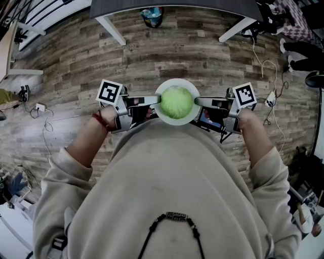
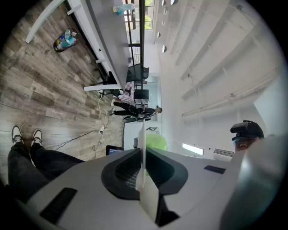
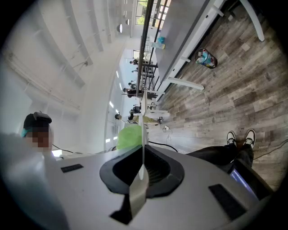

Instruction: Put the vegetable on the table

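Note:
A round green leafy vegetable (image 1: 176,101) lies on a white plate (image 1: 163,91) held in the air in front of my chest, above the wooden floor. My left gripper (image 1: 156,100) is shut on the plate's left rim and my right gripper (image 1: 197,102) is shut on its right rim. In the left gripper view the plate rim (image 2: 141,148) runs edge-on between the dark pads of the left gripper (image 2: 143,167), with the vegetable (image 2: 156,142) just beyond. In the right gripper view the rim (image 3: 143,134) is likewise pinched by the right gripper (image 3: 143,165), the vegetable (image 3: 128,137) showing to its left.
A dark-topped table (image 1: 177,7) on white legs (image 1: 112,29) stands ahead, with a bin (image 1: 152,16) under it. Cables (image 1: 266,71) trail over the floor at right and left. Another person's legs (image 1: 298,50) show at the far right.

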A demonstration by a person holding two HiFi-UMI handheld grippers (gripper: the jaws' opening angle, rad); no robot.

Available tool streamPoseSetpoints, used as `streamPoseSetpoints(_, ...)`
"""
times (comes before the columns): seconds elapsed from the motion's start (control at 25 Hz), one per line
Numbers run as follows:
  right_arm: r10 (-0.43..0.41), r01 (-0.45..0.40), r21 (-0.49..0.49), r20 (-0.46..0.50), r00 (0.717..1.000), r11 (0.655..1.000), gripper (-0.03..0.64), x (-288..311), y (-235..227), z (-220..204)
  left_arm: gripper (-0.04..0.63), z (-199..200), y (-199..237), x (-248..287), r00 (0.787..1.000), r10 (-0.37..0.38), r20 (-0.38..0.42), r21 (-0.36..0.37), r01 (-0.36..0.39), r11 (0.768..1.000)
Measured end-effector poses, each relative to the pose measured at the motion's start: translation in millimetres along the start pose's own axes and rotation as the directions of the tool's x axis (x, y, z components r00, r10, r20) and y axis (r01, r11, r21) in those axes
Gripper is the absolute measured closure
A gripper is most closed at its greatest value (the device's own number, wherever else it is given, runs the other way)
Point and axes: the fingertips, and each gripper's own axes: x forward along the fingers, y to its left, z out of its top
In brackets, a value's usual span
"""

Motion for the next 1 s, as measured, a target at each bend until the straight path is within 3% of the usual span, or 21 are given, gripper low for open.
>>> streamPoseSetpoints(0.48,0.013,-0.013,-0.001,-0.009,1.000,1.000,0.588,-4.9,1.7,2.9,0.561,1.3,-0.3,3.8,1.000,0.006,0.024,0.006,-0.006,1.000)
streamPoseSetpoints(1.0,0.006,-0.006,-0.013,-0.007,1.000,1.000,0.588,-45.6,-16.3,-2.8,0.561,-1.6,8.1,47.4,0.999,0.032,0.024,0.009,-0.032,0.999)
